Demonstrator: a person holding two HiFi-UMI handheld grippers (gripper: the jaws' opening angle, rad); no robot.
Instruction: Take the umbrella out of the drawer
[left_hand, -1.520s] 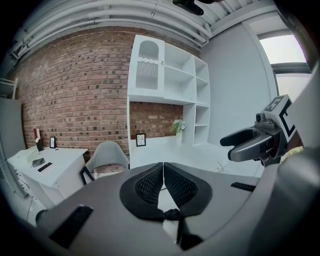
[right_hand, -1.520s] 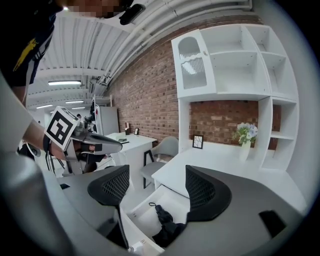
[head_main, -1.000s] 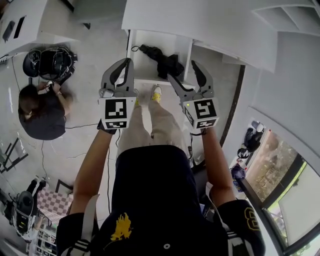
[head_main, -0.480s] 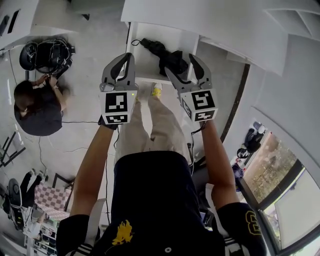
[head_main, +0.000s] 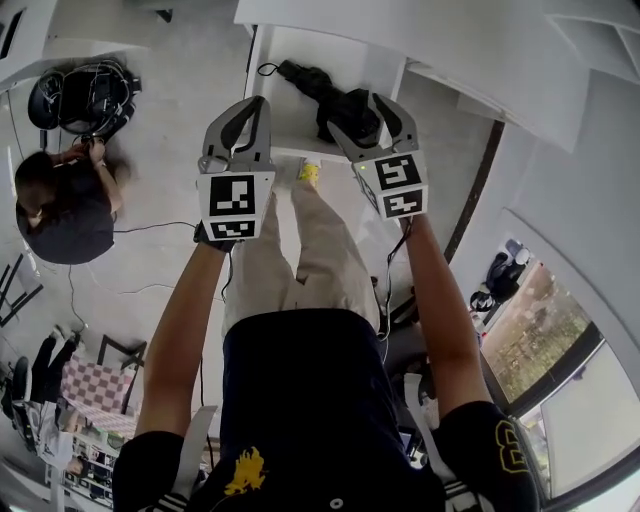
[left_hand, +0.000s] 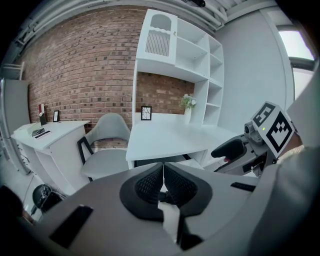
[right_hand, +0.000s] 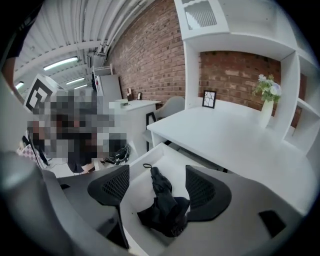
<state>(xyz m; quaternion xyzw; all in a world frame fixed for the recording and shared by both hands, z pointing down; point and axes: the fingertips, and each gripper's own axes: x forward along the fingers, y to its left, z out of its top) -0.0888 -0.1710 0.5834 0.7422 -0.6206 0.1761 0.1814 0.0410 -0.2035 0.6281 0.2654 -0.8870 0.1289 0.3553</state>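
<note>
A folded black umbrella (head_main: 335, 98) (right_hand: 164, 206) lies in the open white drawer (head_main: 288, 118) (right_hand: 141, 166) under the desk, its wrist loop toward the drawer's left end. My right gripper (head_main: 364, 118) (right_hand: 158, 186) is open and hangs just above the umbrella's bulky end. The umbrella shows between its two black pads (right_hand: 114, 187), and I cannot tell if they touch it. My left gripper (head_main: 256, 106) (left_hand: 163, 172) is shut on nothing, its pads pressed together, near the drawer's front left edge.
The white desk top (head_main: 420, 45) overhangs the drawer's back. A crouching person (head_main: 62, 210) and black gear (head_main: 85, 95) are on the floor at left. A grey chair (left_hand: 106, 150) stands beside the desk. A vase of flowers (right_hand: 267, 97) sits on the desk.
Both grippers have moved forward toward the drawer. The right one now sits over the umbrella; the umbrella itself has not moved.
</note>
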